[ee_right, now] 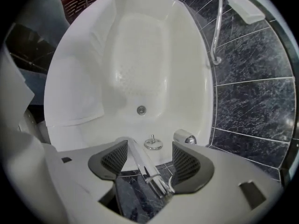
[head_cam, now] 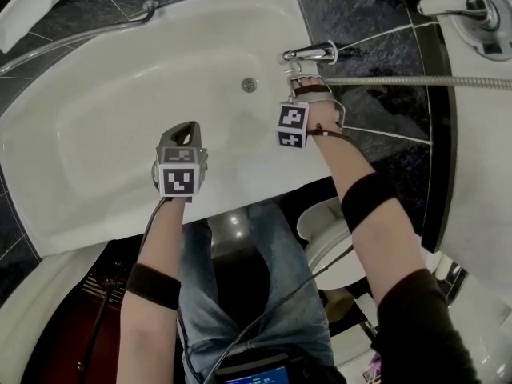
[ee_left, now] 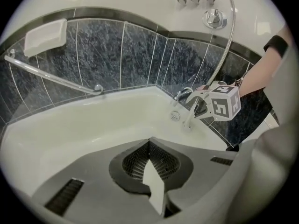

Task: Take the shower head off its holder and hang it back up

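A slim white and chrome shower head (ee_right: pixel 142 164) lies between the jaws of my right gripper (ee_right: pixel 149 148), at the tub's rim beside the chrome tap (ee_right: pixel 184 136). The jaws stand wide and neither pad touches it. In the head view the right gripper (head_cam: pixel 308 77) points down just below that tap (head_cam: pixel 308 54), and the metal hose (head_cam: pixel 416 80) runs off to the right. From the left gripper view the right gripper (ee_left: pixel 196 108) hangs over the white handle (ee_left: pixel 190 118). My left gripper (head_cam: pixel 186 128) hovers over the white bathtub (head_cam: pixel 96 134), its jaws (ee_left: pixel 149 143) shut and empty.
A chrome grab rail (ee_left: pixel 51 76) and a white cushion (ee_left: pixel 44 36) sit on the dark tiled wall. A wall mixer (ee_left: pixel 213 18) feeds the hose (ee_left: pixel 229 45). The drain (head_cam: pixel 249 85) is in the tub floor. A washbasin (head_cam: pixel 472 10) is at the right, a toilet (head_cam: pixel 328 230) by my legs.
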The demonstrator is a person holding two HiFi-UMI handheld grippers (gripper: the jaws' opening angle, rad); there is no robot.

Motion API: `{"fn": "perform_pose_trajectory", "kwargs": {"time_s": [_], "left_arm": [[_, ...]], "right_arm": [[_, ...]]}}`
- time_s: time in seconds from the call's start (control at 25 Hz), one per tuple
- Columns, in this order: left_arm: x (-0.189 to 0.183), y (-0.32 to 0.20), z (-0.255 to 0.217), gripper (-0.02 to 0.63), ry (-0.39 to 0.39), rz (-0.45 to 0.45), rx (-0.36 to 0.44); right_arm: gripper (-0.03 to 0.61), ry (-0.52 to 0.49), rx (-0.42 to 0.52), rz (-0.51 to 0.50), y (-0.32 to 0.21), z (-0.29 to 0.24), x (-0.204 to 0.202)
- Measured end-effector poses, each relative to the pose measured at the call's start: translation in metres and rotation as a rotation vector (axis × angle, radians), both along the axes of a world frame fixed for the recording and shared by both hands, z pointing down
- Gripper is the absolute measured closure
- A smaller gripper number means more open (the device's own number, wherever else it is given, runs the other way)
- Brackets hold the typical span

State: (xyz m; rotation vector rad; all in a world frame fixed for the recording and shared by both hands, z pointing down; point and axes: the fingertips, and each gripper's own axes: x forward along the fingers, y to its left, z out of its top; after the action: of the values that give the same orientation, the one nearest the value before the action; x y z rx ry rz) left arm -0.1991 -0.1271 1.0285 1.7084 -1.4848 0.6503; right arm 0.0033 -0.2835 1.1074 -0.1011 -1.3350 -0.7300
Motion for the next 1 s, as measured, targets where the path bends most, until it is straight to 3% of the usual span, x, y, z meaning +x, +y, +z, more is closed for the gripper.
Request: {"fn": "perform_pose_trajectory", "kwargs": {"time_s": [0.2,0.4,0.48,0.64,0.88,1.0], "left_arm": [[-0.016,0.009,-0.058,0.614,-0.032,-0.008,0.020],[-0.034,0.029,-0.136,0.614,-0.056,-0.044,0.053],[-0.042,0.040,-0.171,0.614,-0.067,-0.059,0.069],[-0.057,0.063,-0.243,0.614,-0.099,-0.093,0.104],[-0.077,0.084,-0.334,0.614,-0.169,-0.123,0.184],[-0.086,0.096,-0.365,0.614,-0.184,-0.144,0.213]], "right_arm": [[0.293,-0.152,-0.006,0.109,0.021,-0.059,-0.029],[0.525,-0.336,0.007,0.292,0.048,-0.145,-0.041],[0.554,-0.403,-0.010,0.370,0.063,-0.181,-0.042],[0.555,-0.562,-0.078,0.556,0.089,-0.250,-0.042],[0.555,-0.896,-0.231,0.911,0.101,-0.349,-0.044],[0.557,-1.035,-0.273,0.992,0.100,-0.388,-0.041]]}}
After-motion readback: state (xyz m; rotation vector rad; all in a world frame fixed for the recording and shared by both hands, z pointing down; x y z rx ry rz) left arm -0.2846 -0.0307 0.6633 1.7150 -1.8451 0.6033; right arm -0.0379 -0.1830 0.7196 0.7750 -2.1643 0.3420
